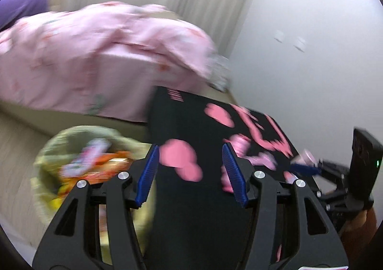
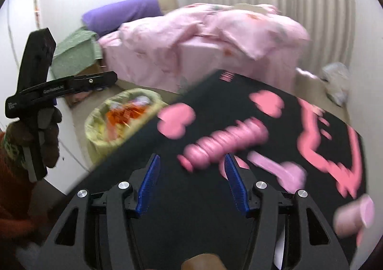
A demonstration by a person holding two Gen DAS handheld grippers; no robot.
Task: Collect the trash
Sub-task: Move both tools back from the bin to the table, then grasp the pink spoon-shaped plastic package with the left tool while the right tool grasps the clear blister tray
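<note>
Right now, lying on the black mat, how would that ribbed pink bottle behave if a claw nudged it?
The ribbed pink bottle lies on its side on the black mat, so it would probably roll. It looks like thin plastic, likely light. The ridges may give the pads some grip.

Black tongs (image 2: 190, 182) w/ ribbed blue pads (image 2: 148, 186), silver screws; orange sleeve (image 2: 14, 188).

The desk (image 2: 148, 188) is taken as the landmark. A bottle (image 2: 225, 143) is laid on its side on the desk, with a cup (image 2: 354, 219) tipped over nearer its right edge. The trash bin (image 2: 119, 117) is placed on the floor just left of the desk, with wrappers (image 2: 124, 112) inside it. The bed (image 2: 203, 38) is set behind the desk.
</note>
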